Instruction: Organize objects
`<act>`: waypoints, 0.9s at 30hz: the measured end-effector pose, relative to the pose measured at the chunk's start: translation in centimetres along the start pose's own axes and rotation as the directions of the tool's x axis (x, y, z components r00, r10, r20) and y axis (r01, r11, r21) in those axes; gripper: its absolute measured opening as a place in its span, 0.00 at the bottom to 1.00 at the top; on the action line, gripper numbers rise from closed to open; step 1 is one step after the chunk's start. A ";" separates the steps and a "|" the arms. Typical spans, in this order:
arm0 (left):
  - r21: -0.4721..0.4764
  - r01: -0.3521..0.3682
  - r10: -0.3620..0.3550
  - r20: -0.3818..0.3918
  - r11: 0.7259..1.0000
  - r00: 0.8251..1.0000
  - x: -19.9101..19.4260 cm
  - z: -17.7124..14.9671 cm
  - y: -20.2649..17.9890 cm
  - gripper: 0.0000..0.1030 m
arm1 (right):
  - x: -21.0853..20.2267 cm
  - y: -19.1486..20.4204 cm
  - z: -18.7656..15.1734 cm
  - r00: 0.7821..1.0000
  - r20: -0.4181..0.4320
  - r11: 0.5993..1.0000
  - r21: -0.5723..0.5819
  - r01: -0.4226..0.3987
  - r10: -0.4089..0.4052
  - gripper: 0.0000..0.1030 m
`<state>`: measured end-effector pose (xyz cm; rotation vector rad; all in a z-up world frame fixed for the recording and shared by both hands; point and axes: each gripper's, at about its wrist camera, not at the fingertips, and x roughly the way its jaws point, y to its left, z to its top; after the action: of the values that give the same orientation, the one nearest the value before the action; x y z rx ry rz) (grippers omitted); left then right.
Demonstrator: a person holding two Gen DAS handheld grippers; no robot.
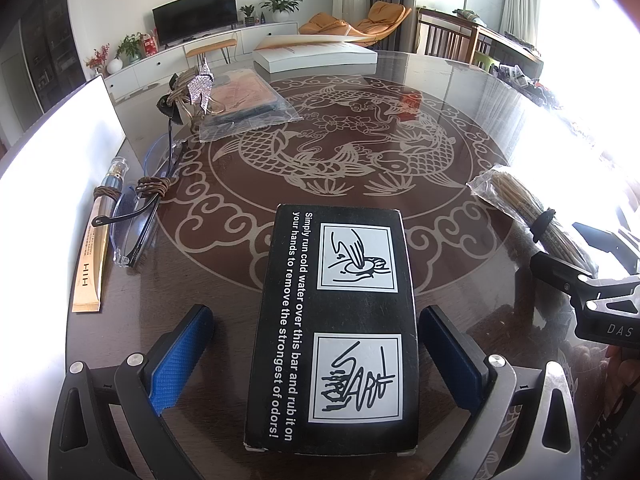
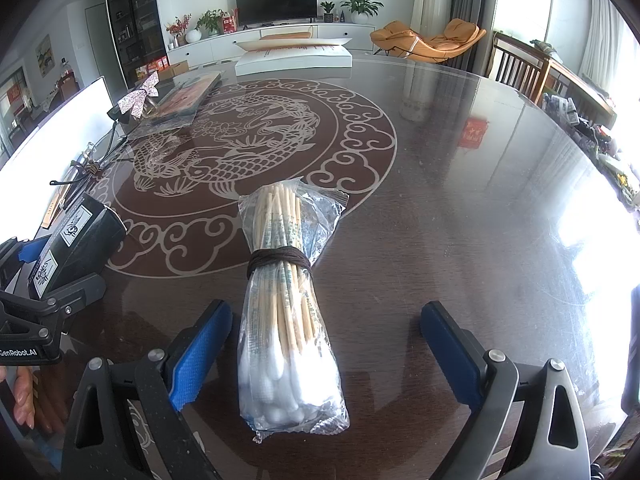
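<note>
A black box (image 1: 334, 328) printed with white hand-washing pictures lies flat on the worktop (image 1: 460, 128), lengthwise between the fingers of the left gripper (image 1: 316, 356). That gripper is spread wide — the right blue pad sits just beside the box edge, the left pad stands clear of it.

A bag of cotton swabs (image 2: 286, 308), tied round the middle with a dark band, lies between the fingers of the right gripper (image 2: 326, 356), closer to the left pad, its white tips pointing back toward the camera. This gripper is spread as well — neither pad touches the bag.

Along the left side of the worktop sit a pair of glasses (image 1: 134, 224), a slim gold-coloured box (image 1: 91, 264) and, farther off, a flat packet in clear plastic (image 1: 244, 104) beside a sparkly bow (image 1: 202, 86). A thick white book (image 1: 316, 56) lies at the far edge.
</note>
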<state>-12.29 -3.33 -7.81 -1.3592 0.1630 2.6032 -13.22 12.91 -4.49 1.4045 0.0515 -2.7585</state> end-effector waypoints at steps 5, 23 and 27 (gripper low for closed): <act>0.000 0.000 0.000 0.000 1.000 1.000 0.0 0.0 0.0 1.00 | 0.0 0.0 0.0 1.000 0.000 1.000 0.000 0.000 0.000 0.93; 0.019 0.045 -0.044 -0.066 0.999 0.997 -0.7 -0.4 1.3 1.00 | 0.1 -0.2 -0.2 1.000 -0.004 1.000 0.002 0.000 0.000 0.95; -0.019 0.082 -0.083 -0.073 0.996 0.994 -1.0 0.1 2.2 1.00 | 0.2 -0.1 -0.2 1.000 -0.009 1.000 -0.001 -0.002 0.002 0.98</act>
<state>-12.29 -5.58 -6.96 -1.4359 0.0956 2.4940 -13.14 12.99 -4.79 1.4166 0.0520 -2.7503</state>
